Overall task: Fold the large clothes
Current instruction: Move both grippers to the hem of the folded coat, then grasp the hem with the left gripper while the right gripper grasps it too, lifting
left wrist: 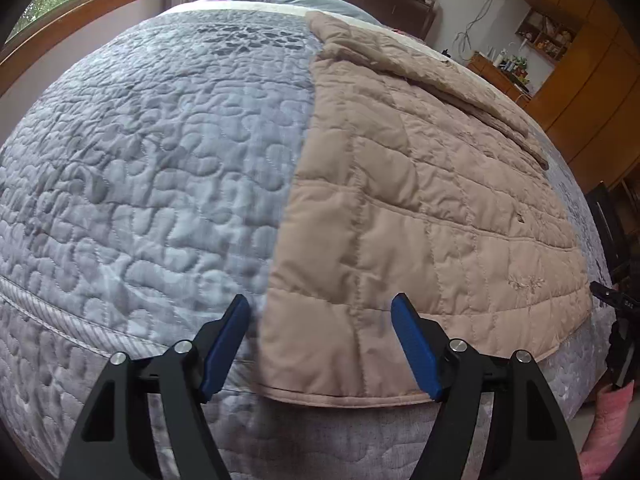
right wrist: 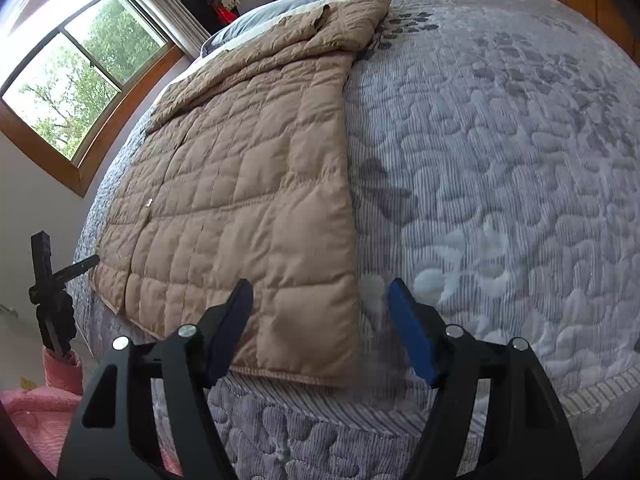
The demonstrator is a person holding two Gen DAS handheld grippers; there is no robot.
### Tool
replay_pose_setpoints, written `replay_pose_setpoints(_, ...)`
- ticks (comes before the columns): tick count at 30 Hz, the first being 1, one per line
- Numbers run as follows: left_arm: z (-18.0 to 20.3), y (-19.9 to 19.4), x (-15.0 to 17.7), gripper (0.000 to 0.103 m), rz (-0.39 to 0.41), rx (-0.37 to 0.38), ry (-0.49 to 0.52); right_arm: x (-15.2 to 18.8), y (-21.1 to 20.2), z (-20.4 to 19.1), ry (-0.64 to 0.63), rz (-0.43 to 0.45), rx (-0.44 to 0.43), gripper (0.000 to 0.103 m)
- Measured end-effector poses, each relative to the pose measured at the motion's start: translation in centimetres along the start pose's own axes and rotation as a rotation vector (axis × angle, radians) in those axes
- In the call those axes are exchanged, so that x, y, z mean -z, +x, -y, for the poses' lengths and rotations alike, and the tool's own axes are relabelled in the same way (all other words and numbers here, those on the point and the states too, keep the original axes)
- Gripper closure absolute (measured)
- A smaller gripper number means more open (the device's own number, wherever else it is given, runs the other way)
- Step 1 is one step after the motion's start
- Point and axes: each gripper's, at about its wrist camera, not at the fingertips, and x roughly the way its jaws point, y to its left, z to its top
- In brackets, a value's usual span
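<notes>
- Left tongs are held released — nothing is clasped; the near left corner of the tan quilted coat lies between the blue pads.
- Right tongs are likewise released over its near right corner.
- Beyond, the coat is spread flat on the grey bed — sleeve folded across.

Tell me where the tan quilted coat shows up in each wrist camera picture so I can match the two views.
Left wrist view: the tan quilted coat fills the right half, its near hem corner between the open left gripper fingers.
Right wrist view: the coat lies left of centre, its other hem corner at the open right gripper.
Shared landmark: the grey quilted bedspread.
</notes>
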Motion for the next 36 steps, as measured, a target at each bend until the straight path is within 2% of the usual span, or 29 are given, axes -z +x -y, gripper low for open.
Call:
replay_pose_setpoints(1,0.3,0.2,0.2,0.031,-0.002,0.009,-0.002,0.3,0.3,-0.1,-0.006,-0.006,-0.003,0.053)
replay_pose_setpoints(2,0.7,0.3,0.4,0.034,0.008,-0.002,0.001,0.5,0.6,-0.3,-0.013,-0.014,-0.005,0.064)
replay_pose_setpoints(3,1.0,0.2,0.6,0.038,0.013,-0.014,0.006,0.6,0.8,-0.5,-0.020,-0.016,-0.001,0.070)
replay_pose_setpoints(4,1.4,0.3,0.8,0.047,0.021,-0.035,0.013,0.7,1.0,-0.9,-0.040,-0.004,0.017,0.075)
replay_pose_setpoints(5,1.5,0.3,0.8,0.061,0.026,-0.039,0.013,0.9,1.1,-1.2,-0.058,0.001,0.015,0.084)
replay_pose_setpoints(6,1.5,0.2,0.9,0.069,0.024,-0.012,0.001,1.0,1.1,-1.3,-0.063,0.003,0.008,0.090)
replay_pose_setpoints(7,1.4,0.0,1.0,0.080,0.021,0.012,-0.012,1.0,1.0,-1.5,-0.063,0.007,0.004,0.091)
replay_pose_setpoints(8,1.4,-0.1,1.1,0.084,0.022,0.031,-0.025,1.1,0.8,-1.7,-0.062,0.013,0.002,0.092)
replay_pose_setpoints(16,1.3,-3.6,2.7,0.089,0.077,0.066,-0.049,2.9,-2.8,-2.5,-0.087,0.079,-0.049,0.093)
replay_pose_setpoints(19,1.1,-5.5,4.2,0.089,0.089,0.081,-0.046,4.5,-4.3,-3.2,-0.110,0.096,-0.061,0.093)
replay_pose_setpoints(24,1.5,-7.6,7.2,0.089,0.093,0.056,-0.006,7.0,-5.8,-3.9,-0.153,0.106,-0.050,0.093)
replay_pose_setpoints(29,1.4,-5.7,9.4,0.088,0.049,-0.012,0.023,8.3,-4.2,-2.7,-0.129,0.069,-0.023,0.093)
replay_pose_setpoints(31,0.9,-4.3,9.7,0.088,0.025,-0.012,0.011,8.3,-3.1,-2.2,-0.107,0.044,-0.020,0.093)
replay_pose_setpoints(36,0.9,-3.8,10.1,0.088,0.060,-0.021,0.028,8.6,-2.0,-1.6,-0.090,0.049,-0.028,0.093)
